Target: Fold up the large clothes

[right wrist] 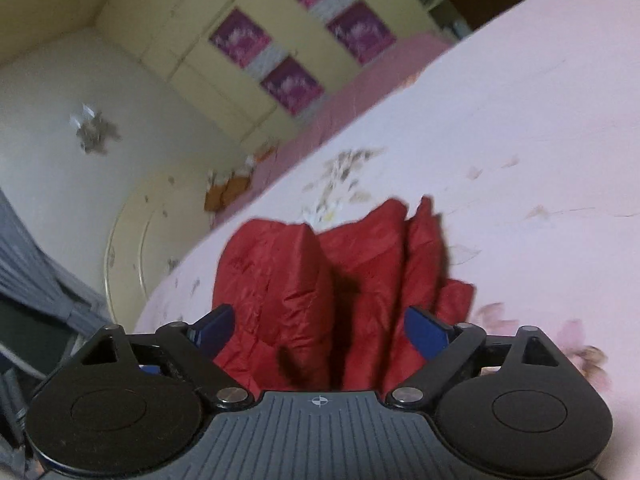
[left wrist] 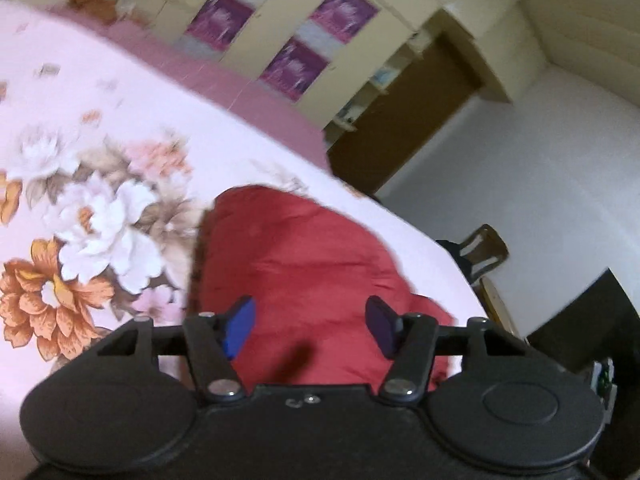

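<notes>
A red padded garment lies bunched on a pink floral bedsheet. In the left wrist view my left gripper is open, its blue-padded fingers spread wide just above the garment's near part, holding nothing. In the right wrist view the same red garment shows as several upright folds on the bedsheet. My right gripper is open and empty, with the folds right in front of and between its fingers.
A cream wardrobe with purple panels stands beyond the bed. A brown door and a chair are at the right of the left wrist view. A grey fabric hangs at the left of the right wrist view.
</notes>
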The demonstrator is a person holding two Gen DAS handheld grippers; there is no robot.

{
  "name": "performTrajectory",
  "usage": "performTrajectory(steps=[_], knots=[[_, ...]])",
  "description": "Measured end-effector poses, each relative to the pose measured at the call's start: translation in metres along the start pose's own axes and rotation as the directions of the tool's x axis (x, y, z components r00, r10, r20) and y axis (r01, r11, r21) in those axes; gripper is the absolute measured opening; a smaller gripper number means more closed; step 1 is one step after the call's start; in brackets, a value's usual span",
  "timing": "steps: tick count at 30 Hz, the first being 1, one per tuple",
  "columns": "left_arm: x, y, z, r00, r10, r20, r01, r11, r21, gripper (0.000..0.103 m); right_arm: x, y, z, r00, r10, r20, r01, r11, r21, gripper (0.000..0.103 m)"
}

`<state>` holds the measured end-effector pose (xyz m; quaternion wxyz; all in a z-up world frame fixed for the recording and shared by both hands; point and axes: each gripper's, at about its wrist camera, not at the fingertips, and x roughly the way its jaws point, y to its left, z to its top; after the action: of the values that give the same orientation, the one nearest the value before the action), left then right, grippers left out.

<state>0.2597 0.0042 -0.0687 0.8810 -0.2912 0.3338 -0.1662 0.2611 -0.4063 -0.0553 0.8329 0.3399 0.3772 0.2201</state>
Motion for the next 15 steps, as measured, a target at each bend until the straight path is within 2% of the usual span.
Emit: performTrajectory(steps=[3,6,8,9,10,12,15], knots=[[0.026,0.005,0.003,0.999,-0.013,-0.042,0.012,0.999,-0.03,0.046,0.026,-0.013,0.005,0.998,0.021,-0.056,-0.017,0.997,0.071,0.092],[0.034,0.002,-0.001,0.997,-0.028,-0.066,0.027,1.0,-0.013,0.044,0.039,-0.021,0.007,0.996,0.035,-0.087,-0.025,0.993,0.115,0.091],[0.036,-0.002,-0.002,0.997,-0.038,-0.072,0.039,0.999,0.007,0.044,0.042,-0.019,0.005,0.995,0.015,-0.1,-0.006,0.995,0.097,0.065],[0.036,-0.005,-0.003,0.996,-0.044,-0.076,0.046,0.999,0.022,0.044,0.042,-0.019,0.003,0.994,0.007,-0.105,0.002,0.996,0.087,0.047],[0.04,-0.008,-0.003,0.996,-0.045,-0.083,0.049,0.998,0.042,0.044,0.038,-0.017,0.002,0.995,0.005,-0.1,0.003,0.997,0.082,0.037],[0.046,-0.017,-0.002,0.994,-0.044,-0.101,0.055,0.993,0.104,0.044,0.029,-0.014,-0.002,0.998,0.001,-0.067,0.003,0.999,0.054,0.025],[0.058,-0.031,-0.005,0.991,-0.04,-0.131,0.065,0.979,0.195,0.044,0.013,-0.006,-0.011,0.999,-0.041,-0.016,0.041,0.999,-0.022,0.023]])
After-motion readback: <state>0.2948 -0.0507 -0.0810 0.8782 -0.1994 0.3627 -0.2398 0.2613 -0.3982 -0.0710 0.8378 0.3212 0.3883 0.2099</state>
